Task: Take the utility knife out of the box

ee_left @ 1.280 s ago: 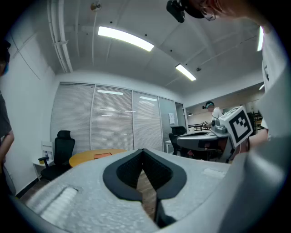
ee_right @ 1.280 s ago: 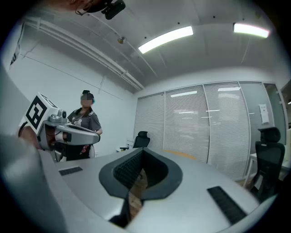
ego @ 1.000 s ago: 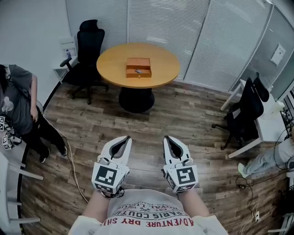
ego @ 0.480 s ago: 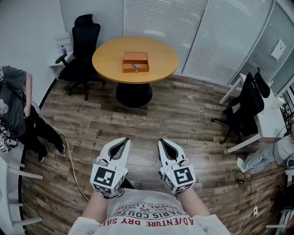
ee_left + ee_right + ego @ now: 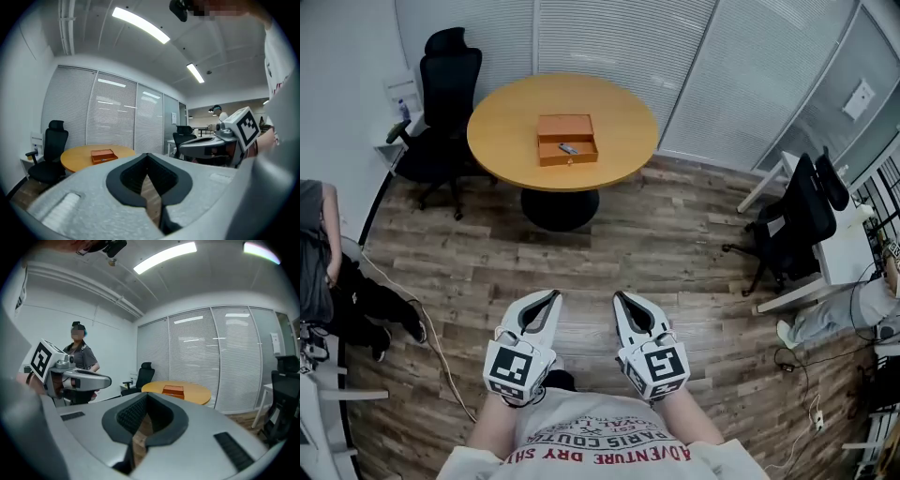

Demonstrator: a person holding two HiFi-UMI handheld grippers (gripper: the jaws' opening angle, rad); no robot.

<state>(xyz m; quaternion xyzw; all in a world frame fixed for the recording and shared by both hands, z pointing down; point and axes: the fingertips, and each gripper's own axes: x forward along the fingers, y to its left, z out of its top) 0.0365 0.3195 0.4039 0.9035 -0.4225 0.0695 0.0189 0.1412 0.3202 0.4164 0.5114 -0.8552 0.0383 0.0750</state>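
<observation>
An orange wooden box (image 5: 566, 139) sits on a round wooden table (image 5: 609, 112) across the room, its front drawer pulled out. A small dark utility knife (image 5: 568, 148) lies in that drawer. Both grippers hover over the floor far short of the table, side by side in front of my chest. My left gripper (image 5: 553, 296) is shut and holds nothing, and so is my right gripper (image 5: 620, 297). The box (image 5: 103, 155) shows small and distant in the left gripper view beyond the left gripper (image 5: 147, 155). Beyond the right gripper (image 5: 146, 394), the box (image 5: 173, 390) shows just as small.
A black office chair (image 5: 441, 84) stands left of the table; another (image 5: 797, 225) stands beside a white desk (image 5: 848, 258) at the right. A person (image 5: 319, 262) stands at the left edge. A cable (image 5: 441, 347) runs over the wood floor. Blinds line the far wall.
I have walked toward the table: it looks larger and has slid left. Both grippers sit lower in the head view, still shut. The person at the left has slipped toward the edge.
</observation>
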